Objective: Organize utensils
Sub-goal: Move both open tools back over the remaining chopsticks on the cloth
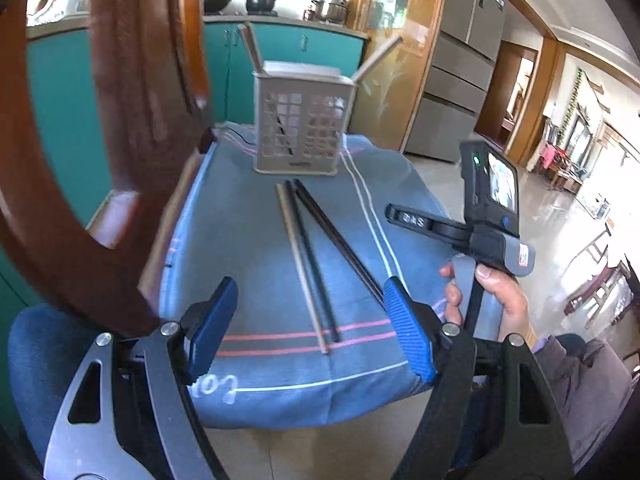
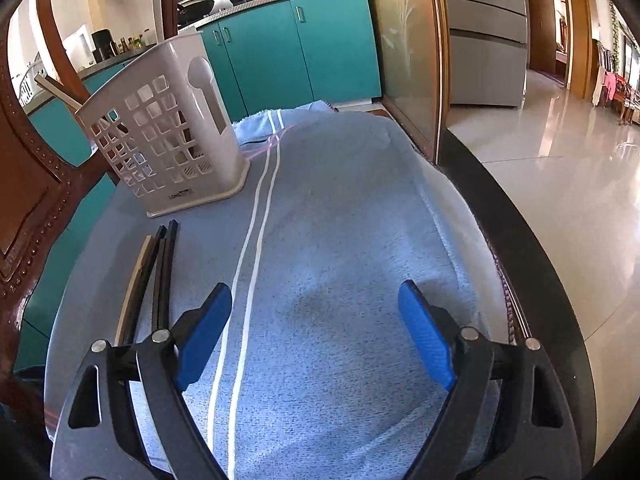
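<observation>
A beige latticed utensil holder [image 1: 302, 132] stands on the blue towel [image 1: 248, 248] with a few chopsticks sticking out of its top. It also shows in the right wrist view [image 2: 168, 136]. Three chopsticks lie in front of it: a beige one [image 1: 300, 264] and two black ones [image 1: 316, 268], also seen at the left in the right wrist view [image 2: 160, 276]. My left gripper [image 1: 310, 332] is open and empty, its jaws spread around the chopsticks' near ends. My right gripper [image 2: 316, 334] is open and empty over bare towel, right of the chopsticks.
A brown wooden chair back [image 1: 120, 140] curves close on the left. The table's dark edge [image 2: 532, 264] runs along the right, with shiny floor beyond. Teal cabinets [image 2: 296, 52] and a fridge [image 1: 464, 60] stand behind.
</observation>
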Available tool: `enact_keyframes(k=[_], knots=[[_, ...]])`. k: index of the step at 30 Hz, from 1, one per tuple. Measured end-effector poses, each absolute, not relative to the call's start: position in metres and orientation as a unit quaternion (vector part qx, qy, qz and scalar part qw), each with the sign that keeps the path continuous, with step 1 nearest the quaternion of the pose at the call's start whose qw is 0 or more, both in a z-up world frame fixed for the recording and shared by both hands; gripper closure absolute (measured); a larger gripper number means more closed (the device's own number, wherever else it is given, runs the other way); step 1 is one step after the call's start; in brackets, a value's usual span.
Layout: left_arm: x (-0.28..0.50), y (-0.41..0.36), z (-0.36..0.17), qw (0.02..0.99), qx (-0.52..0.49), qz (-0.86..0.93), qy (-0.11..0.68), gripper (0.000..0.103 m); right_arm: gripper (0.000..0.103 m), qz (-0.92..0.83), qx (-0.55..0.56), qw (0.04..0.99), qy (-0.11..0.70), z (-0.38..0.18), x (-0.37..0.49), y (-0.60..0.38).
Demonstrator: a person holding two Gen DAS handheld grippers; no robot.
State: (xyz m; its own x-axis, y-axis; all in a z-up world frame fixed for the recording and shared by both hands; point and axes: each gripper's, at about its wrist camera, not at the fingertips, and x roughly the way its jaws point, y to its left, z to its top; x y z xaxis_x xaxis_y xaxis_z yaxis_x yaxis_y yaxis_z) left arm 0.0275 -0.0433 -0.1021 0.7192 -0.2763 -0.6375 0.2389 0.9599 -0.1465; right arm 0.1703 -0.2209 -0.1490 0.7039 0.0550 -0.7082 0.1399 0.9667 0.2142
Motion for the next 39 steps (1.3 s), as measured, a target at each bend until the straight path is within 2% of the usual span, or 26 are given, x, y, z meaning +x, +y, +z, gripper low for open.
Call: enact_keyframes(k=[12,22,30,35,36,37,38,39], knots=[[0.018,-0.018,-0.109,0.926,-0.050,-0.110,0.358,0.026,0.019,-0.047,0.106,0.908,0.402,-0.151,0.176,-0.214],[0.022,-0.015,-0.101,0.923,-0.066,-0.125,0.358,0.026,0.013,-0.026,0.101,0.906,0.410,-0.150,0.141,-0.203],[0.040,-0.042,-0.093,0.918,-0.012,-0.175,0.355,0.026,0.013,-0.022,0.094,0.905,0.414,-0.146,0.147,-0.206],[0.072,-0.052,-0.081,0.928,0.046,-0.186,0.320,0.025,0.013,0.009,0.110,0.906,0.408,-0.134,0.153,-0.200],[0.081,-0.052,-0.078,0.930,0.053,-0.186,0.313,0.025,0.017,0.017,0.107,0.906,0.409,-0.129,0.155,-0.196],[0.090,-0.052,-0.076,0.932,0.058,-0.186,0.307,0.025,0.027,0.027,0.096,0.905,0.413,-0.124,0.157,-0.192],[0.103,-0.052,-0.071,0.934,0.067,-0.186,0.299,0.027,0.031,0.032,0.082,0.903,0.420,-0.120,0.160,-0.188],[0.113,-0.052,-0.068,0.935,0.073,-0.184,0.293,0.036,0.040,0.038,0.068,0.902,0.425,-0.118,0.163,-0.184]])
